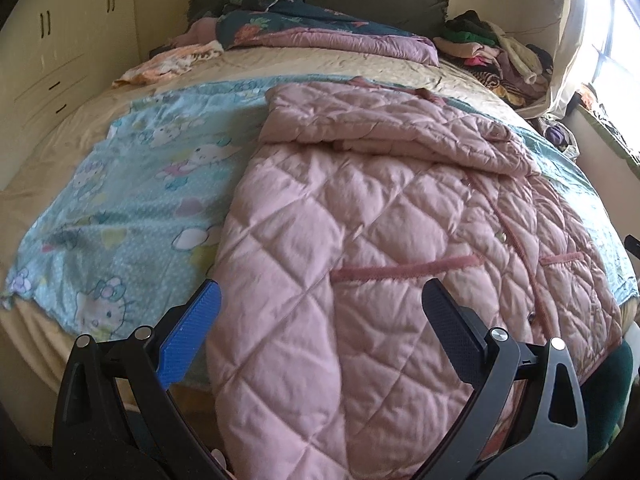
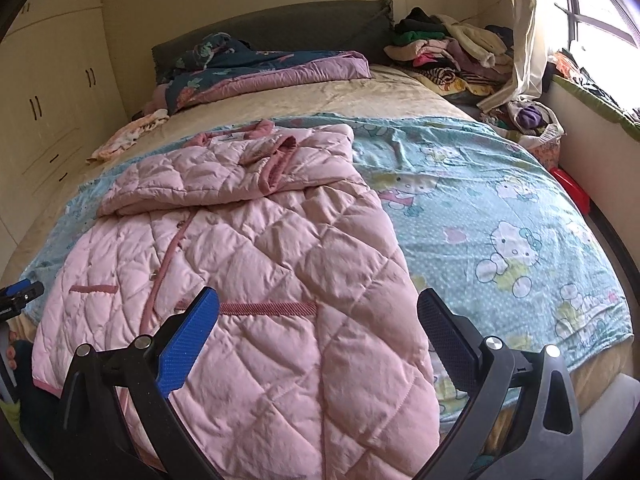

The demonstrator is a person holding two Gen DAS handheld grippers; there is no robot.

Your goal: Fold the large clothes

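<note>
- The left gripper [image 1: 320,312] hovers over the near hem of the pink quilted coat [image 1: 360,240], fingers spread wide and grasping nothing; the blue pad [image 1: 188,332] sits off the coat's left edge, the black pad [image 1: 452,332] over its front panel.
- The right gripper [image 2: 318,320] is likewise released and empty above the coat's near right side, where the hem spills over the bed's edge.
- The coat lies front-up on a teal cartoon-cat sheet [image 2: 500,216], sleeves folded across the chest, collar towards the headboard [image 2: 280,28].
- Risk, as I judge it: the padding is thick and slippery, so a shallow pinch may catch only the top layer and the fold would slump.
- Lifting the hem could also drag the loose sheet along or shake the folded sleeves open.
- Farther back, a floral duvet [image 2: 260,68] and a heap of clothes [image 2: 448,48] sit well apart.
</note>
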